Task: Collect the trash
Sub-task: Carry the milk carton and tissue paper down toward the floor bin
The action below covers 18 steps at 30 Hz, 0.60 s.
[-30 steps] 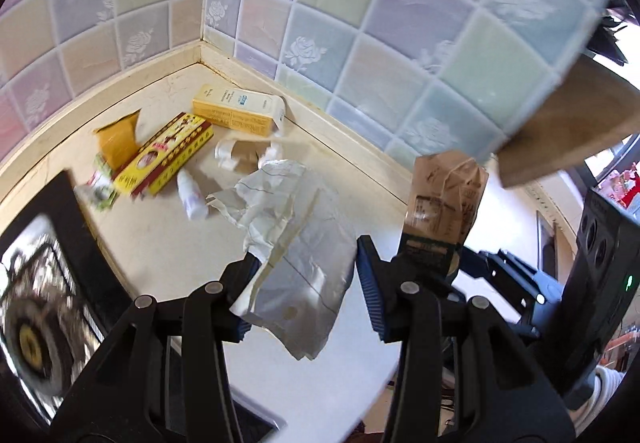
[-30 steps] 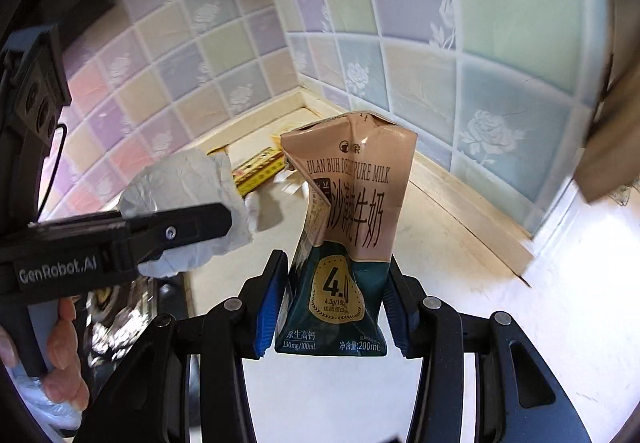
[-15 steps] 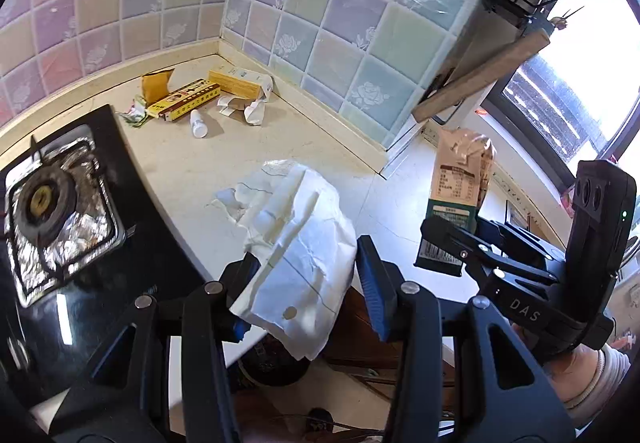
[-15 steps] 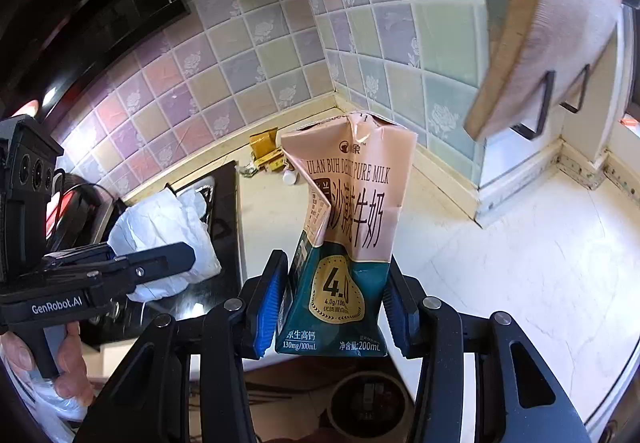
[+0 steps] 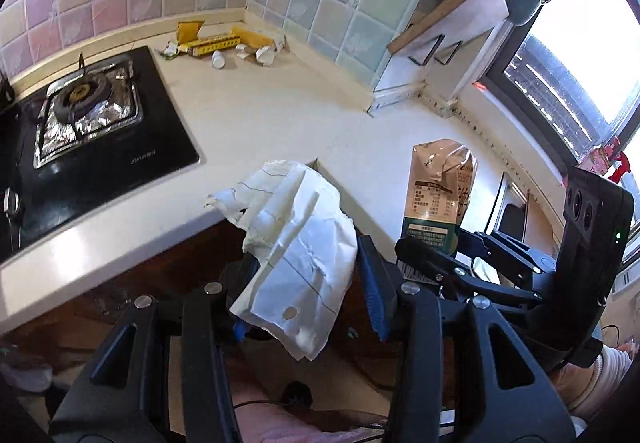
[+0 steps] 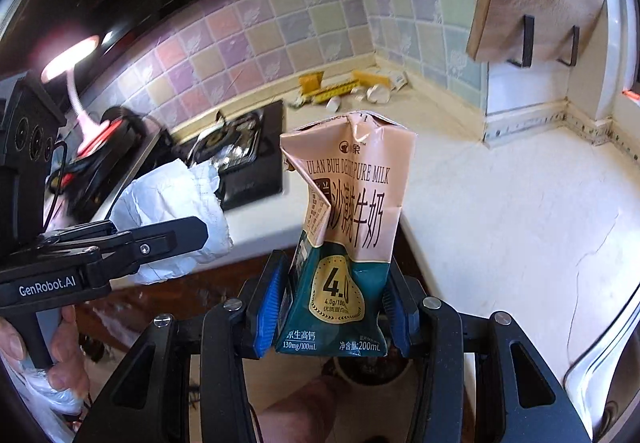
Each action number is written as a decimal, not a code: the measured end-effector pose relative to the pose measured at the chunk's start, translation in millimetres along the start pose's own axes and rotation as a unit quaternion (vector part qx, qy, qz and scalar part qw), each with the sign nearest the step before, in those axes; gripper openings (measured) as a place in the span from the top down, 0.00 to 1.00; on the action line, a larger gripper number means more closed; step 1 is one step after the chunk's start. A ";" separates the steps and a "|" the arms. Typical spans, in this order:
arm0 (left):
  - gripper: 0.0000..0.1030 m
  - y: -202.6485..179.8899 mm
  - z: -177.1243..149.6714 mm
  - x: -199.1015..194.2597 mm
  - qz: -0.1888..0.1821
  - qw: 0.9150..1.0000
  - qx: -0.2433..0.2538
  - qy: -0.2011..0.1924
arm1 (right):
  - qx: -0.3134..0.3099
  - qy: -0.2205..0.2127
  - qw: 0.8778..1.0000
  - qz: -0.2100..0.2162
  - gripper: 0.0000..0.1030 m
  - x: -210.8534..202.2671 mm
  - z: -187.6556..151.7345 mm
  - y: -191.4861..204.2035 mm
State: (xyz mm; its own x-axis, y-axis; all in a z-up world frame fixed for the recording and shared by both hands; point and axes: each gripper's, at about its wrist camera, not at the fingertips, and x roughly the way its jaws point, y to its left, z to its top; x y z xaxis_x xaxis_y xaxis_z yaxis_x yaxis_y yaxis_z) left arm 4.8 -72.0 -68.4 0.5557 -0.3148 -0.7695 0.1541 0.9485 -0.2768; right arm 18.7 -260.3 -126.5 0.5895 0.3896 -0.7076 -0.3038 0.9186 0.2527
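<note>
Both tongs are loaded: the left gripper (image 5: 304, 295) pinches a crumpled white lined paper (image 5: 298, 243), and the right gripper (image 6: 332, 311) clamps a dented pink-and-teal milk carton (image 6: 344, 227) (top torn open), both held beyond the countertop (image 5: 280, 115) edge.

Daylight floods in from the window (image 5: 576, 55) on my right, blown out to near white, and it washes the countertop (image 5: 280, 115) pale. My right view smears with motion blur along its left side, where a pink lamp (image 6: 72, 59) glares under the dark hood. Both fisheye views bend the tiles (image 6: 320, 3) and darken at the edges.
</note>
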 end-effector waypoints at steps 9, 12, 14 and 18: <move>0.59 29.0 -64.5 28.1 0.037 0.996 -0.040 0.067 | 0.000 0.066 0.998 0.013 0.57 38.4 -80.5 12.5; 0.59 43.1 -79.7 50.9 0.041 0.993 -0.052 0.093 | 0.006 0.097 0.995 0.013 0.56 65.1 -100.8 12.6; 0.59 52.4 -88.4 73.2 0.041 0.991 -0.055 0.113 | 0.010 0.121 0.993 0.008 0.56 88.3 -117.8 11.0; 0.59 71.0 -110.4 125.7 0.039 0.987 -0.052 0.148 | 0.030 0.177 0.984 -0.006 0.56 141.4 -153.5 2.6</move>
State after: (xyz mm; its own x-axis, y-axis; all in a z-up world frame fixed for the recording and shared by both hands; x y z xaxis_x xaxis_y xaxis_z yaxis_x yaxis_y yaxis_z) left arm -4.6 -48.1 -248.3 0.2976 -0.2528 -0.9206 0.0283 0.9662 -0.2562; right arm -13.7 -213.0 -327.2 0.2926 0.3417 -0.8931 -0.2474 0.9292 0.2744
